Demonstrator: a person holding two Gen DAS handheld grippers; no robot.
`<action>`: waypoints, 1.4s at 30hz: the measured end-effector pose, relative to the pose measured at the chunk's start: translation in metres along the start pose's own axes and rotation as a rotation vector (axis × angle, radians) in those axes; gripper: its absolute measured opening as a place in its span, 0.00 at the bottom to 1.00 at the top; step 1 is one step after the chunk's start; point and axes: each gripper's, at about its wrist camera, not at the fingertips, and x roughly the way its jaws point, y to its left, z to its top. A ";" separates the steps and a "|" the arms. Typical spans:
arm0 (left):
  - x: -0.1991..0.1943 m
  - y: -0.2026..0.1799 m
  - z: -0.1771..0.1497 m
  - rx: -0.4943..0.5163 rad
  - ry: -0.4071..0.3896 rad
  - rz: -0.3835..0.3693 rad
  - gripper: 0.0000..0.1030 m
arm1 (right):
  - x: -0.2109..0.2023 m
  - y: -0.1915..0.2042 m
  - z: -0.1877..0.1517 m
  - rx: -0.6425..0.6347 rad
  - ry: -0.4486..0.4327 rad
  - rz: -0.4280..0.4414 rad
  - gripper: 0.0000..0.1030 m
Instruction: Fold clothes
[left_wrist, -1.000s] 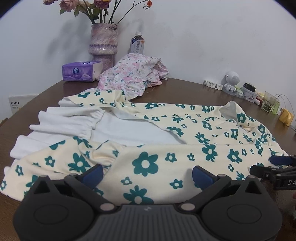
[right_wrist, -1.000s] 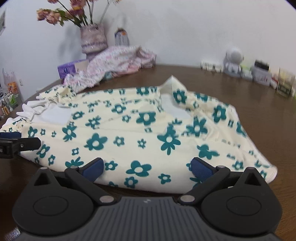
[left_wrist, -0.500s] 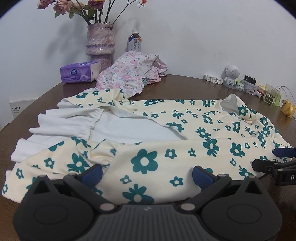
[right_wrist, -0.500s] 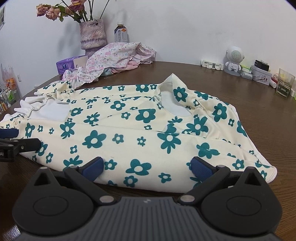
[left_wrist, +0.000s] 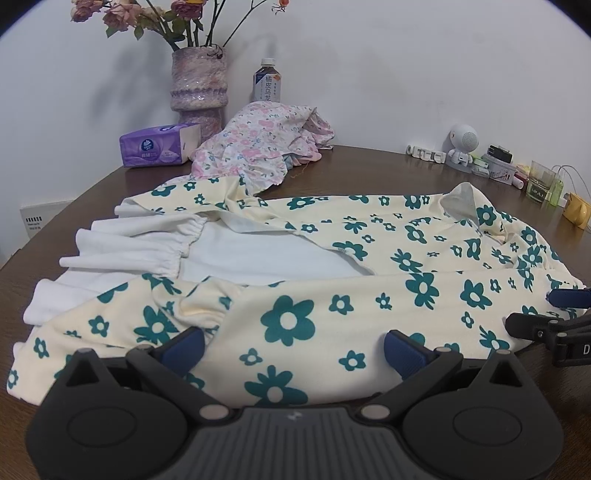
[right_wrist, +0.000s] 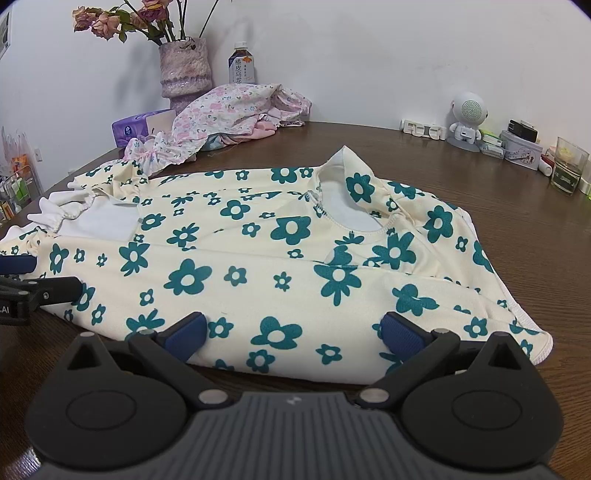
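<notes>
Along the back of the brown wooden bench (right_wrist: 461, 192), by the white wall, stand a purple vase (left_wrist: 198, 88) of faded roses, a purple tissue pack (left_wrist: 157, 146) beside it, a drink bottle (left_wrist: 266, 83), a small white robot figure (right_wrist: 466, 120) and a glass (right_wrist: 569, 170).

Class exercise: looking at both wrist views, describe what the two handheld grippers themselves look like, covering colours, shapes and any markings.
Each gripper, left gripper and right gripper, has a ribbed dark grey body flanked by two rounded black housings with circular caps. Black linkage arms with silver pivot pins carry blue ridged fingertips. White lettering, only partly in frame, marks each gripper's side. No cables, hands or sleeves show.
</notes>
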 end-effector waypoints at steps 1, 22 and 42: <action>0.000 0.000 0.000 -0.001 0.000 0.000 1.00 | 0.000 0.000 0.000 -0.001 0.000 0.000 0.99; 0.001 0.000 0.000 0.000 0.000 0.000 1.00 | 0.001 0.001 0.000 -0.003 0.001 -0.003 0.99; -0.001 0.001 0.003 0.007 0.001 -0.017 1.00 | 0.002 0.001 0.000 -0.003 0.001 -0.004 0.99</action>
